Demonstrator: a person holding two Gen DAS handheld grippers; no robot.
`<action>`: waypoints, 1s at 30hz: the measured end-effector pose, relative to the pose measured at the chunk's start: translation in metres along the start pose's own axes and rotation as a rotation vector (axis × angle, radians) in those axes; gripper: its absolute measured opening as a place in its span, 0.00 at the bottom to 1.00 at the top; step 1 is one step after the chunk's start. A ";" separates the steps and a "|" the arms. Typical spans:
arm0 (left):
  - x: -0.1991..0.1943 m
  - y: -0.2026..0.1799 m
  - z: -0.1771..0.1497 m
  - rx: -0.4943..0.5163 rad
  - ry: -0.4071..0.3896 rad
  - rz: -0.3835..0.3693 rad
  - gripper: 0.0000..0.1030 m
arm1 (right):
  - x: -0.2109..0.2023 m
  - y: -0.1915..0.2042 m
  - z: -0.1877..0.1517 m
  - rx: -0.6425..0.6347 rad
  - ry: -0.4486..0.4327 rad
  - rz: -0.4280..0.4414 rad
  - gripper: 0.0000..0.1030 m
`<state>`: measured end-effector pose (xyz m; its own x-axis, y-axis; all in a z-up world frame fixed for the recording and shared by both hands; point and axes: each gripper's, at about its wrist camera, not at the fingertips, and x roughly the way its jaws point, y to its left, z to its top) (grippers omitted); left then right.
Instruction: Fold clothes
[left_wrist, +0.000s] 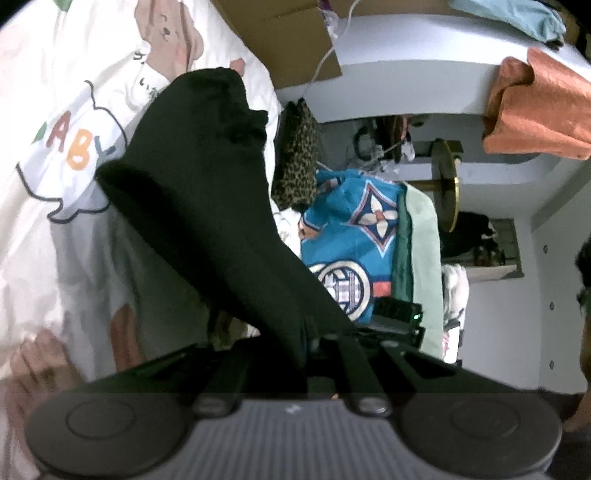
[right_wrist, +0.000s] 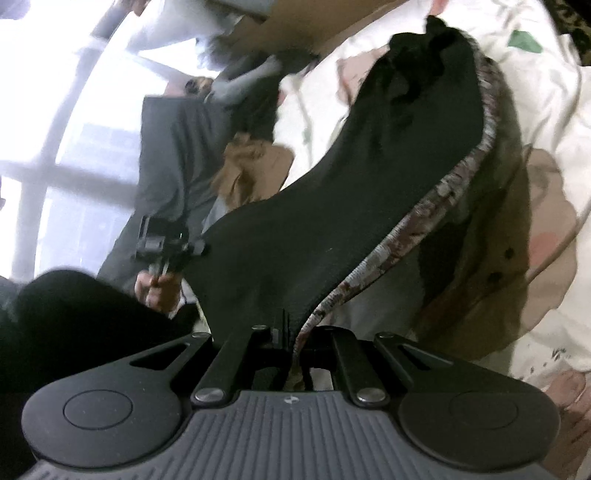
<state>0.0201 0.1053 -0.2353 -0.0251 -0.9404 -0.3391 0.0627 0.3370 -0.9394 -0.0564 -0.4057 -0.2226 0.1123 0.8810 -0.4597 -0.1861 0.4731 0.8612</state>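
Left tongs (left_wrist: 314, 339) clamped together on one edge of the black garment (left_wrist: 207, 177). Right tongs (right_wrist: 291, 332) clamped on its patterned trim (right_wrist: 424, 218). The garment hangs lifted between both, above the printed white bedding (left_wrist: 66, 122). A cardboard box (left_wrist: 280, 33) sits beyond the bedding; contents cannot be determined. Blue patterned cloth (left_wrist: 354, 236) lies piled nearby.
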 end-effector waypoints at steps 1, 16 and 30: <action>-0.002 -0.002 -0.001 0.000 0.004 0.003 0.05 | 0.000 0.003 -0.001 -0.005 0.011 0.003 0.02; 0.016 0.025 0.033 -0.071 -0.117 -0.003 0.06 | 0.000 -0.034 0.005 0.116 -0.140 -0.046 0.02; 0.054 0.060 0.084 -0.120 -0.268 0.028 0.06 | 0.015 -0.083 0.040 0.219 -0.310 -0.116 0.02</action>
<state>0.1063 0.0712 -0.3059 0.2406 -0.9037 -0.3543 -0.0589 0.3507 -0.9346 -0.0001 -0.4318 -0.2920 0.4162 0.7609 -0.4978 0.0543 0.5257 0.8490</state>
